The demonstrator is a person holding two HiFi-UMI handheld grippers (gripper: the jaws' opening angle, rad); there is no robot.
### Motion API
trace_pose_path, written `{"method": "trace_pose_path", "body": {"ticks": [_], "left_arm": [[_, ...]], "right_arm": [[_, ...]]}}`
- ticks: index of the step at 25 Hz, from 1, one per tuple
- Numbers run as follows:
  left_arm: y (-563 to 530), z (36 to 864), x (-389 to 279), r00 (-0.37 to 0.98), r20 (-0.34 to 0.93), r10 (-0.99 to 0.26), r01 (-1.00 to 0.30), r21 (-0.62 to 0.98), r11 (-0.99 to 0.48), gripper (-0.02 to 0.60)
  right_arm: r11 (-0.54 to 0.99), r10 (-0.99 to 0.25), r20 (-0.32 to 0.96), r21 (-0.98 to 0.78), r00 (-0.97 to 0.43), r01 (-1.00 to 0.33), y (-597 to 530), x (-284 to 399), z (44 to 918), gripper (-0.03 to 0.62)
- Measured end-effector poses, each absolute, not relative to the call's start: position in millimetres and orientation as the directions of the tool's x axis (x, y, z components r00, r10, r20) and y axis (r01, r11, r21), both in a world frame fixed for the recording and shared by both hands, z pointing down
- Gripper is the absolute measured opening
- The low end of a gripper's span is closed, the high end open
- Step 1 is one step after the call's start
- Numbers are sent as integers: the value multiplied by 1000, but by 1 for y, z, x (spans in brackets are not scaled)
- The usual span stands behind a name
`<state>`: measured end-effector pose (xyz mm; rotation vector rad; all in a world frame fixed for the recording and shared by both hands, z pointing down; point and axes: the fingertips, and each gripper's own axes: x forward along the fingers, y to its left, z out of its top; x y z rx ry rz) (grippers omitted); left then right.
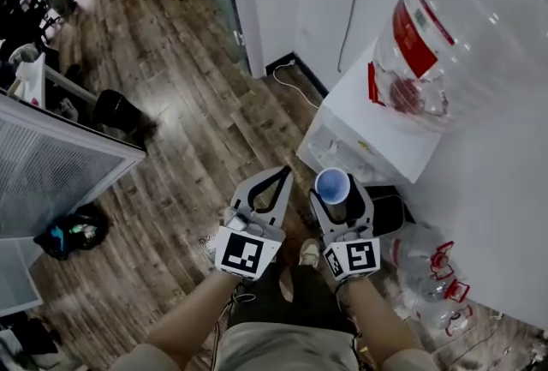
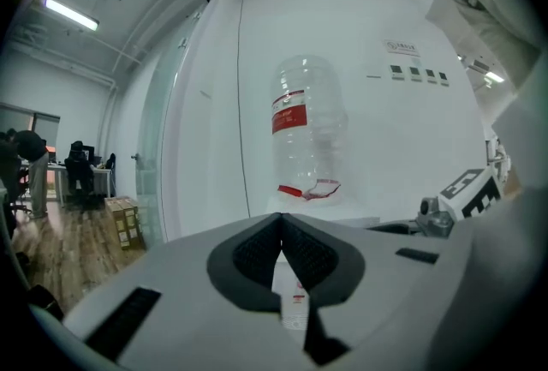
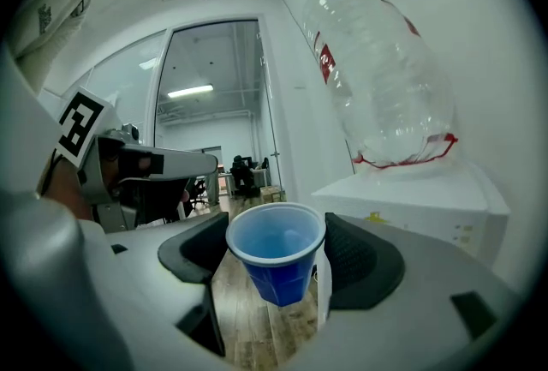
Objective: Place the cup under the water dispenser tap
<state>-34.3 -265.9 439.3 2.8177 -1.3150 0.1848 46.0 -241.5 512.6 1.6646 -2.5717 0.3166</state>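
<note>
Cup [image 3: 276, 254] clamped upright in my right gripper [image 1: 341, 200], lower centre.
My left gripper [image 2: 281, 232] has its jaws pressed together; the water dispenser [image 1: 377, 138] stands upper right.

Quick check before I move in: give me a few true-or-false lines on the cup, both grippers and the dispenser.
1. The right gripper holds the blue cup between its jaws. True.
2. The cup is upside down. False: it is upright, with its open mouth facing up.
3. The left gripper also grips the cup. False: its jaws are together on nothing, and it is beside the right gripper.
4. A clear bottle sits on top of the white water dispenser. True.
5. The cup already stands under the tap. False: it is held in the air in front of the dispenser, above the wooden floor.
</note>
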Motion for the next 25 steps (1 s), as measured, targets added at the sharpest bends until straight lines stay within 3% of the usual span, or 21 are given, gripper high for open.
{"method": "trace_pose_path", "body": {"ticks": [12,25], "left_arm": [[-312,575,-29,613,154,-774,-779,-43,-626,6],[-333,716,-16,611,263,-747,-783,60,-619,6]], "right_arm": [[397,-871,259,-129,-418,-909,-299,46,669,356],[299,-880,342,-145,-331,-943,-342,79,820,356]]}}
